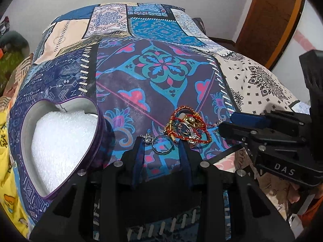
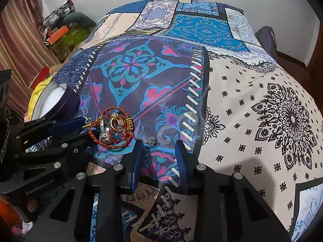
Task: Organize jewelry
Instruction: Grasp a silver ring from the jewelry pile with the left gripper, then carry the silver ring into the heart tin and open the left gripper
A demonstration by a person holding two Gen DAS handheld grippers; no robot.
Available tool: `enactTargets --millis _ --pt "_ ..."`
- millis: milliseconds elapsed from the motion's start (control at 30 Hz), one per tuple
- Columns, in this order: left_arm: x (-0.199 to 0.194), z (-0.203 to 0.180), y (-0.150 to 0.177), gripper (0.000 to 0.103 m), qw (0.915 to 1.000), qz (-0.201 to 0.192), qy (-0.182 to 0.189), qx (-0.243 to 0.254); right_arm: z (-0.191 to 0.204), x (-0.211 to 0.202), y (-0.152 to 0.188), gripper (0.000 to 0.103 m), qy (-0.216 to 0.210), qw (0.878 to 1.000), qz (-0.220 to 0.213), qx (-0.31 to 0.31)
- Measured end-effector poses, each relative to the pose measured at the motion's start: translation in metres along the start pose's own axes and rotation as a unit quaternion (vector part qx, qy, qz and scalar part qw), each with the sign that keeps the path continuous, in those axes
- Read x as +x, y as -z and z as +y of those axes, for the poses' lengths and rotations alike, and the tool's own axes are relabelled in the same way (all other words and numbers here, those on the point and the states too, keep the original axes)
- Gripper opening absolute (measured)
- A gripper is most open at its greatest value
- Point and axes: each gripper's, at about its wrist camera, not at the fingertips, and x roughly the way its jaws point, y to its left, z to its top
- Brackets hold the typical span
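A heart-shaped tin point(image 1: 60, 141) with a purple rim sits open on the patchwork bedspread point(image 1: 157, 64), at the left of the left wrist view. It holds only a white foam pad point(image 1: 60, 139); no jewelry shows inside. In the right wrist view the same tin appears at the far left, partly cut off behind the other gripper.

The jewelry pile point(image 1: 186, 127), red and gold cord bracelets tangled with gold rings and silver pieces, lies on the purple floral patch, right of the tin and apart from it. A silver ring point(image 1: 162, 145) lies flat on the near side of the pile, with a small silver charm point(image 1: 148, 138) just to its left.

The left gripper point(image 1: 162, 143) has its blue-padded fingers spread apart, holding nothing; the silver ring sits between the fingertips, the pile just beyond the right one.

The right gripper point(image 2: 159, 143) is likewise spread and empty. A small clear-stoned piece point(image 2: 151, 141) lies between its fingertips, and the pile lies just to the left.
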Motion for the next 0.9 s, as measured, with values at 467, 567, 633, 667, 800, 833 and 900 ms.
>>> enactTargets --millis 467,567,633,667,800,833,900 --pt "-0.003 0.001 0.003 0.021 0.9998 -0.013 0.014 0.001 0.001 0.000 -0.001 0.009 0.017 1.000 -0.002 0.003" --pt "-0.007 0.002 0.005 0.021 0.9997 -0.013 0.020 -0.003 0.002 -0.006 -0.001 0.009 0.016 1.000 -0.009 0.004" --pt "-0.012 0.004 0.007 0.021 0.9996 -0.013 0.022 -0.007 0.002 -0.010 -0.002 0.009 0.013 1.000 -0.014 0.006" --pt "-0.014 0.004 0.009 0.021 0.9996 -0.015 0.022 -0.008 0.003 -0.013 -0.002 0.009 0.013 1.000 -0.017 0.007" --pt "-0.027 0.007 0.011 0.021 0.9994 -0.022 0.022 -0.014 0.006 -0.022 -0.005 0.009 0.011 1.000 -0.027 0.009" --pt "-0.030 0.007 0.011 0.021 0.9994 -0.025 0.021 -0.015 0.007 -0.025 -0.006 0.009 0.011 0.999 -0.031 0.009" --pt "-0.038 0.007 0.010 0.021 0.9992 -0.032 0.020 -0.015 0.010 -0.032 -0.008 0.009 0.010 0.999 -0.039 0.008"
